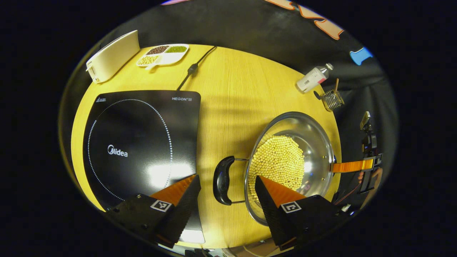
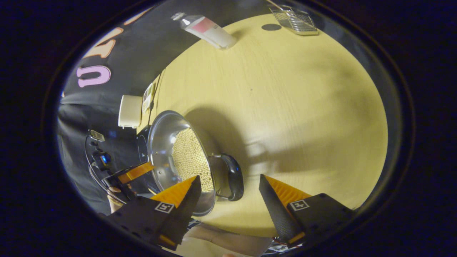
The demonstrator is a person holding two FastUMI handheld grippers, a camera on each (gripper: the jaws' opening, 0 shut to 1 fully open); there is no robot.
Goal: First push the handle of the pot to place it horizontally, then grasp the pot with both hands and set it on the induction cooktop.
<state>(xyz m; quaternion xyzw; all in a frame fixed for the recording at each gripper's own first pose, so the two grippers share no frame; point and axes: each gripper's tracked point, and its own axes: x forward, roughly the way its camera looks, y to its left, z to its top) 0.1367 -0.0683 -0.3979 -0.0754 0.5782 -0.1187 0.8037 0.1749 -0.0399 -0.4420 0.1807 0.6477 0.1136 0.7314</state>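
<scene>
A steel pot holding yellow beans stands on the wooden table, to the right of the black induction cooktop. Its black side handle lies level between the fingers of my left gripper, which is open and not pressing on it. At the pot's far rim I see the right gripper with a hand behind it. In the right gripper view the pot sits at the left, and its other black handle lies between the spread fingers of my right gripper. The left gripper shows beyond the pot.
A white box and a divided dish of beans stand behind the cooktop, with its power cord running back. A bottle lies near a small wire strainer at the table's far right. Bare tabletop stretches beyond the pot.
</scene>
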